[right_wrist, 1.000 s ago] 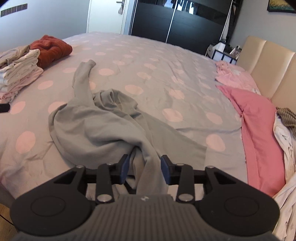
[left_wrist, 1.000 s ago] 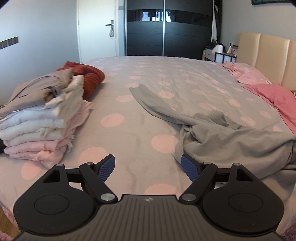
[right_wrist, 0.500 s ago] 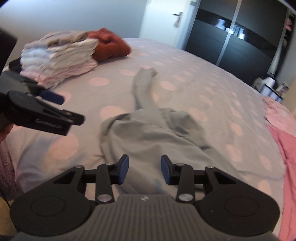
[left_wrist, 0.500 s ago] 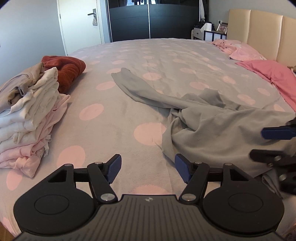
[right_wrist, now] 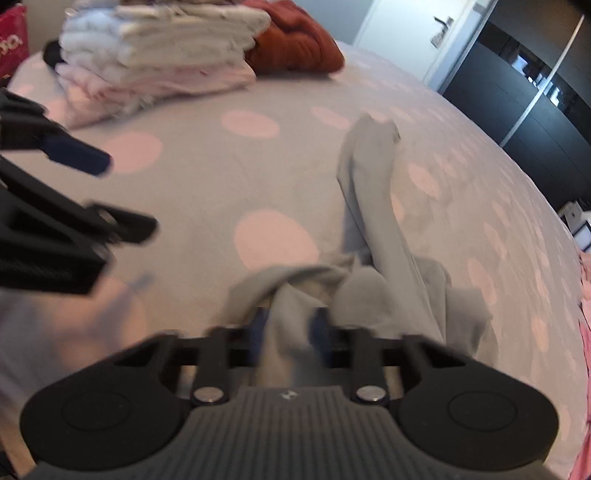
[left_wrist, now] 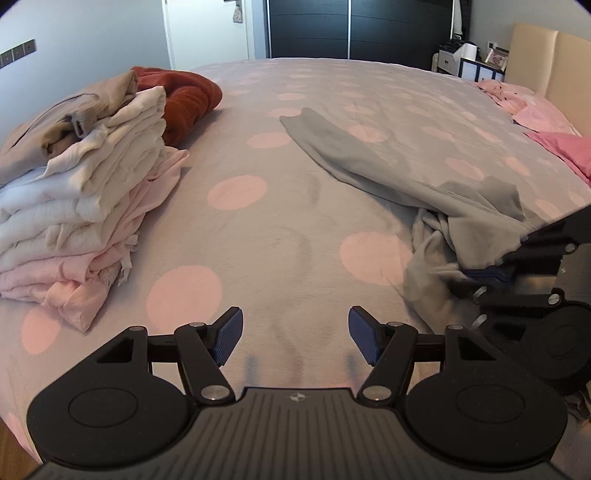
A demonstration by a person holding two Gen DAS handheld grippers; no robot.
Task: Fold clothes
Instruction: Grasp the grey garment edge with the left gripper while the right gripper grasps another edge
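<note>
Almost nothing here can be read. At the top left edge of the right wrist view, a red bag or package (right_wrist: pixel 13 38) carries pale rounded characters, but they are cut off and too blurred to make out. Both dark grey ribbed gripper bodies (left_wrist: pixel 295 397) bear a small round emblem without legible lettering.

Dark wardrobe (left_wrist: pixel 349 29); white door (left_wrist: pixel 207 33); spotted bed (left_wrist: pixel 295 229).

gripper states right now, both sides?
Left gripper: open, nothing between its pads, over the bedspread.
Right gripper: shut on the grey garment.
</note>
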